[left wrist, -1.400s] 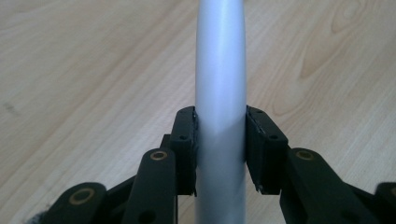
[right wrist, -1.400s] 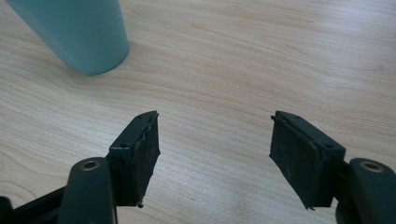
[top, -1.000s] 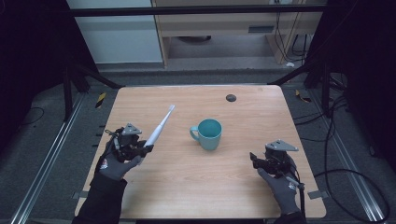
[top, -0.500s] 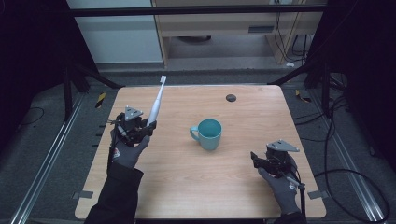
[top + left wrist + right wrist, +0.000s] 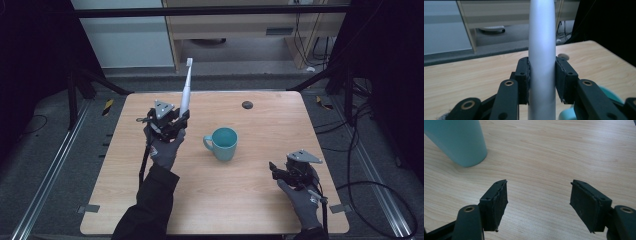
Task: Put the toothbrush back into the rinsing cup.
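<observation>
Toothbrush held upright, 2 grippers at a wooden table.

Nearest, the right gripper (image 5: 276, 171) is spread wide and empty; mid-table a teal mug (image 5: 223, 143) is seen; farther left, the white toothbrush (image 5: 185, 90) is clamped by the left gripper (image 5: 176, 121).

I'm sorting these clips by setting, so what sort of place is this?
Probably a lab or recording rig, not a home: a bare wooden table stands inside a dark metal frame, cables trail over the grey floor, and the person works with a handheld claw in each hand, left claw, right claw.
</observation>
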`<state>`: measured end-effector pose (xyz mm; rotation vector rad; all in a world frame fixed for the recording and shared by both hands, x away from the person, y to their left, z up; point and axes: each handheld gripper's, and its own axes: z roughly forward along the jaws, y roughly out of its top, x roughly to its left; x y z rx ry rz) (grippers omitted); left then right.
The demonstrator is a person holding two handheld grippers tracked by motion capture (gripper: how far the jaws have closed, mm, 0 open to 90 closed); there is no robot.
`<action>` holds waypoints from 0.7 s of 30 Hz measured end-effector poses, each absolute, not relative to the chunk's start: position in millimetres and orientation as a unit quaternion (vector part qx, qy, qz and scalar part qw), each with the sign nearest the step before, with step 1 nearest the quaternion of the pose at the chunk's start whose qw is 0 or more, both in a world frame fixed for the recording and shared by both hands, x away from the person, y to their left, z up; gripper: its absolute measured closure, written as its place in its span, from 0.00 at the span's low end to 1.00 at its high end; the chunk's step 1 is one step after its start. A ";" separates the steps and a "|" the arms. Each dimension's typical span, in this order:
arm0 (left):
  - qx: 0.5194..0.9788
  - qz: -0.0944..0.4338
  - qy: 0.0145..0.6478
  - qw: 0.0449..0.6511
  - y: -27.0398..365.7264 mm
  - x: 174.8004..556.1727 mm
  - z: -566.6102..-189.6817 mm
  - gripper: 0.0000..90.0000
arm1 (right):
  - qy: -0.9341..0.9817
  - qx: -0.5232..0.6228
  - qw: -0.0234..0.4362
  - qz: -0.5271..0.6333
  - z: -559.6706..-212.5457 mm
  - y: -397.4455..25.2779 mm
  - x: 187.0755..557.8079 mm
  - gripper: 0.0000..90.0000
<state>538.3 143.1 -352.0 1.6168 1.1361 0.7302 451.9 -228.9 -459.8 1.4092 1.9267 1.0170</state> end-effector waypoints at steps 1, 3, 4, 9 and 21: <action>0.662 0.301 0.469 0.500 139.3 539.8 -351.7 0.73 | 0.714 0.522 0.272 0.378 -459.7 -229.1 451.8 0.33; 0.658 0.301 0.466 0.508 131.6 542.6 -351.5 0.73 | 0.714 0.523 0.271 0.379 -459.7 -229.6 451.9 0.33; 0.658 0.308 0.465 0.507 126.2 543.7 -351.6 0.73 | 0.714 0.522 0.272 0.379 -459.9 -230.0 452.1 0.33; 0.656 0.308 0.461 0.513 108.4 548.2 -354.9 0.73 | 0.713 0.522 0.272 0.380 -459.8 -231.1 452.1 0.33; 0.655 0.300 0.451 0.527 77.0 549.9 -370.9 0.73 | 0.710 0.523 0.272 0.385 -459.5 -230.6 451.5 0.33</action>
